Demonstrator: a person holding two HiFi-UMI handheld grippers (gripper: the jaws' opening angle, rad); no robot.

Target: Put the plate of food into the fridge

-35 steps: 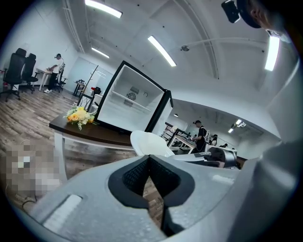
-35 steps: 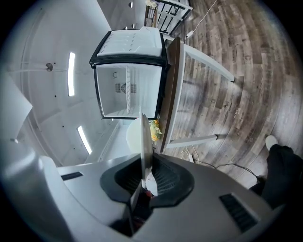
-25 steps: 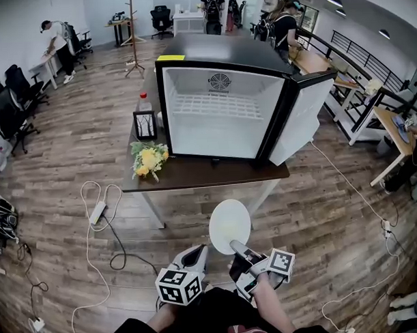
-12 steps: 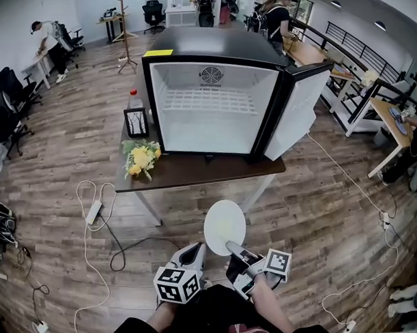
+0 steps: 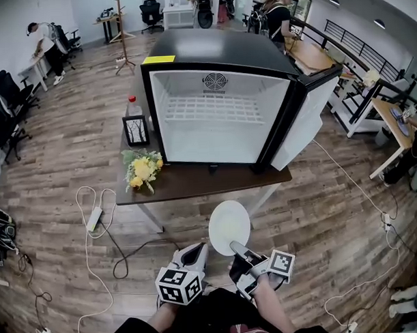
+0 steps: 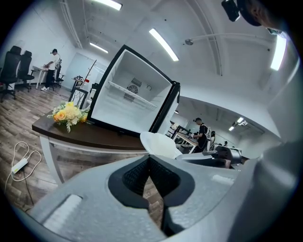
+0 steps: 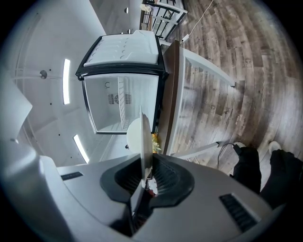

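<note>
Right gripper [image 7: 144, 176] was clamped on the near rim of the white plate [image 7: 143, 134]. In the right gripper view the plate ran edge-on straight up between the pads. Left gripper [image 6: 150, 159] had its tips pinched together with nothing in them, just floor showing through the gap behind.

From the head view, the plate [image 5: 229, 226] was face up and roughly level in the air. It hung over the wood floor [image 5: 312, 213], just short of the front edge of the table [image 5: 195, 181], so not in the fridge yet. The right gripper [image 5: 237, 249] was rolled on its side to keep it flat. The left gripper [image 5: 197, 255] sat right beside it, apart from the plate. Both were held low and close to the body, pointing at the table.

The fridge [image 5: 220, 117] stood on the dark table top with its door [image 5: 304, 121] swung open to the right, showing a white inside and a wire shelf. A bunch of yellow flowers [image 5: 142, 169] lay at the front left corner. A small picture frame [image 5: 135, 129] and a red-capped bottle [image 5: 132, 104] sat along the left edge.

Room-wise it was an open office, with cables and a power strip [image 5: 94, 217] on the floor, desks, black chairs, and a few people way in the back.
</note>
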